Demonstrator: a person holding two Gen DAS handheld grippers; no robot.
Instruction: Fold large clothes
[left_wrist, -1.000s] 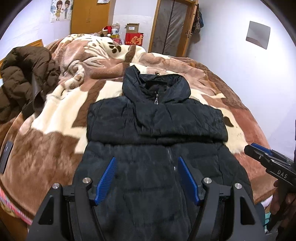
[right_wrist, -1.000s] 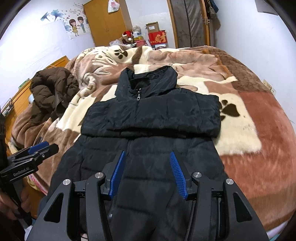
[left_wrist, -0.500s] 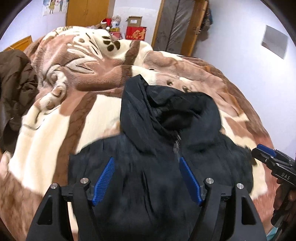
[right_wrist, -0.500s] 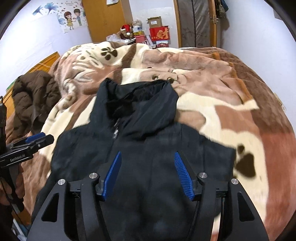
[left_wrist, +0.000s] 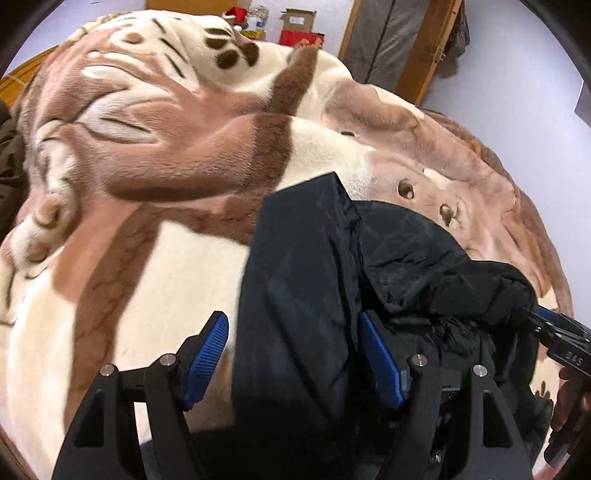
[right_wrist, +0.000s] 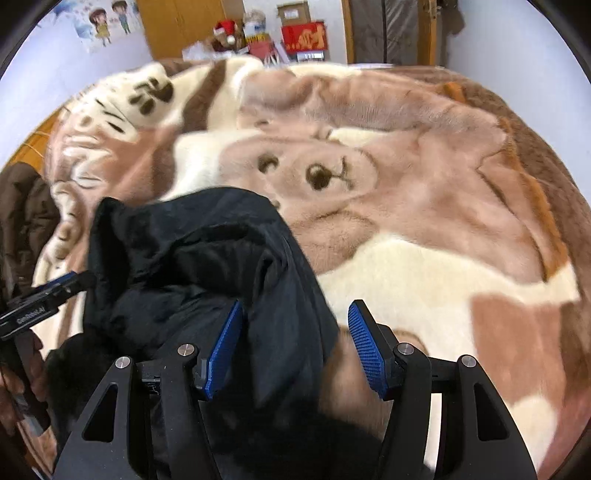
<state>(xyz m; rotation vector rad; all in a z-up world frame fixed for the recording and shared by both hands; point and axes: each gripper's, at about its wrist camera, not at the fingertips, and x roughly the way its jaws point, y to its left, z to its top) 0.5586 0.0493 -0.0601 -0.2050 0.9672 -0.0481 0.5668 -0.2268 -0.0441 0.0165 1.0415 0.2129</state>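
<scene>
Both tools gape open over the black jacket (left_wrist: 306, 295) on the blanket (left_wrist: 166, 155): left tool (left_wrist: 295, 354) low centre, right tool (right_wrist: 295, 347) likewise, pads apart.

Readable in the left wrist view: white letters "DAS" on the black body of the right gripper (left_wrist: 546, 325), at the right edge beside the black jacket (left_wrist: 303, 295). In the right wrist view: small white lettering on the black body of the left gripper (right_wrist: 75, 280), left of the jacket, apparently starting "Gen" but too blurred to read fully. Beyond the blanket (right_wrist: 424, 192), gold characters on a red box (right_wrist: 304, 37), illegible.
</scene>
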